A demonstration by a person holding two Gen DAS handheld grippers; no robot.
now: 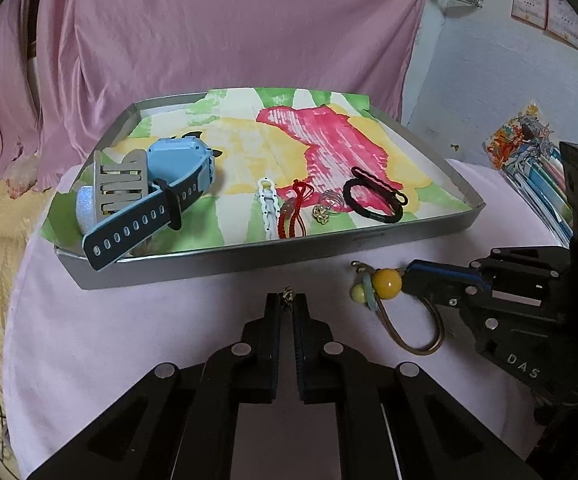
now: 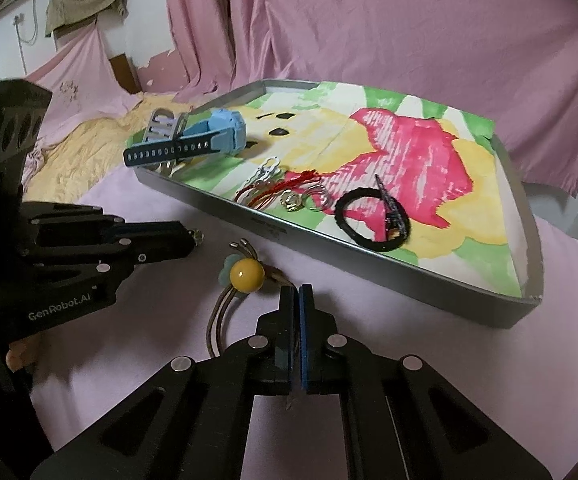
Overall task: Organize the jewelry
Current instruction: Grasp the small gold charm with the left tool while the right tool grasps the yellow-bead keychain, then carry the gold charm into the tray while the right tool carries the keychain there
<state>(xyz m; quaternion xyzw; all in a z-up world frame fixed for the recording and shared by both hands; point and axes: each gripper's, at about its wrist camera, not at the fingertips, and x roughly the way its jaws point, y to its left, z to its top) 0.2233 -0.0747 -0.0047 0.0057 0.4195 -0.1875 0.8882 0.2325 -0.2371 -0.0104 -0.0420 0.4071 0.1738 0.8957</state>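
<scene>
Two hand-held grippers work over a pink-covered worktop (image 1: 129, 340) just in front of a shallow grey tray (image 1: 249, 258). The left hand-held gripper (image 1: 287, 300) has its jaws narrowed onto a small metallic trinket (image 1: 287, 294), pinched at the very tips; from the right wrist view the same trinket (image 2: 197, 236) pokes out beyond the closed tips of that gripper (image 2: 187, 240). The right hand-held gripper (image 2: 298, 294) has its jaws pressed nearly together on the brown cord of a hair tie (image 2: 225, 312), whose yellow bead (image 2: 247, 275) sits just ahead of the tips beside a pale green bead. In the left wrist view that hair tie (image 1: 421, 332) loops beneath the right hand-held gripper (image 1: 407, 276), with the yellow bead (image 1: 386, 283) touching its tip. Whether the tie is lifted clear of the cloth I cannot tell.

Inside the tray, on a painted paper liner (image 1: 329, 140), lie a blue smartwatch (image 1: 169, 184) at the left end with its strap hanging over the rim, then a white bracelet (image 1: 267, 208), a red cord bracelet (image 1: 293, 212), a small gold charm (image 1: 321, 211), and a black hair tie (image 1: 373, 196) with a black hair clip resting across it. A pink curtain (image 1: 209, 40) hangs behind.
</scene>
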